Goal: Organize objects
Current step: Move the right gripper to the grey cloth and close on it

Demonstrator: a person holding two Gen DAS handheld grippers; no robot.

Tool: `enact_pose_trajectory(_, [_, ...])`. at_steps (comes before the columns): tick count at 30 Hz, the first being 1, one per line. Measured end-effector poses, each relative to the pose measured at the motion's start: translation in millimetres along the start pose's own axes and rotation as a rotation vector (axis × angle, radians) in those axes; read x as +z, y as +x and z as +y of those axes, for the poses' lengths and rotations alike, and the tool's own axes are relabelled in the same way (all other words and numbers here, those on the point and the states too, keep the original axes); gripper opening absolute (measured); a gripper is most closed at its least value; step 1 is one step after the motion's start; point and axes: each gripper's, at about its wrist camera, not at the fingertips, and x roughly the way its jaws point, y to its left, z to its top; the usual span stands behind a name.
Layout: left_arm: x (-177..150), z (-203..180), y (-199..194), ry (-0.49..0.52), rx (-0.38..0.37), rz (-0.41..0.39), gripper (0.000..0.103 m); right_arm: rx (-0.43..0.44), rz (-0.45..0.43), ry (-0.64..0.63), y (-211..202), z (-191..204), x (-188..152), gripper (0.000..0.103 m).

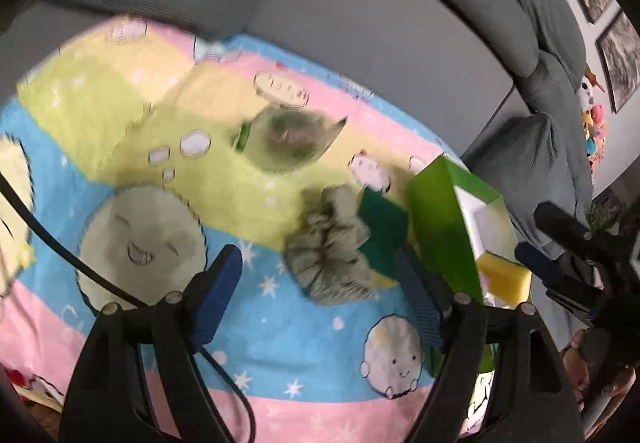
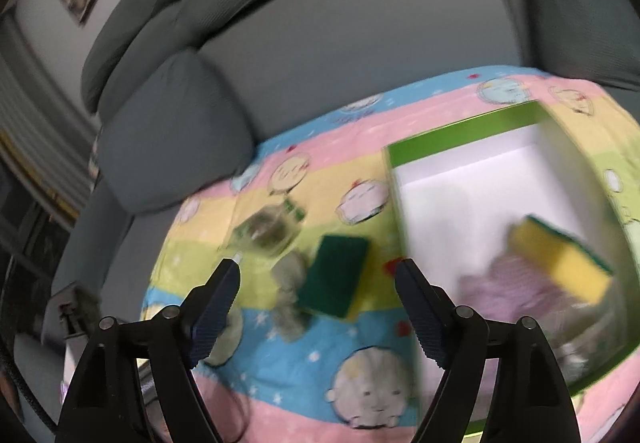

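Observation:
A green box [image 2: 468, 131] with a white inside lies open on a pastel cartoon blanket [image 2: 320, 359]. In it are a yellow and green sponge [image 2: 560, 259] and a lilac scrunchie [image 2: 508, 291]. Outside it lie a second sponge [image 2: 336, 275], green side up, a grey-green scrunchie [image 2: 290, 295] and a clear packet [image 2: 264, 231]. My right gripper [image 2: 318, 307] is open and empty above the sponge and scrunchie. My left gripper [image 1: 320, 295] is open and empty just in front of the grey-green scrunchie [image 1: 328, 247]; the box [image 1: 444, 219] is to its right.
The blanket covers a grey sofa seat [image 1: 360, 23] with back cushions [image 2: 172, 131] behind. Framed pictures [image 1: 620, 59] hang on the wall and soft toys [image 1: 592, 115] sit at the far right. A black cable [image 1: 60, 243] crosses the blanket at left. The right gripper [image 1: 580, 275] shows at the left view's right edge.

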Motion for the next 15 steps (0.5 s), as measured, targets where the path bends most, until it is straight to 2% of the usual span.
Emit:
enact_pose_trajectory(3, [-7,14,17,-0.035,-0.040,0.053,0.078,0.028,0.056,-0.033,21,21,-7,0.081])
enact_pose_trajectory(7, [-17,19,28,-0.045,-0.036,0.095,0.078,0.006,0.107,-0.067,47,38,-17,0.081])
enact_pose_trajectory(12, [-16,30,25,-0.059,-0.008,0.083,0.078,-0.038,0.170,-0.073,77,43,-25,0.080])
enact_pose_trajectory(15, [-15,43,17,-0.088,0.030,0.069,0.078,-0.055,0.215,-0.071,92,43,-29,0.071])
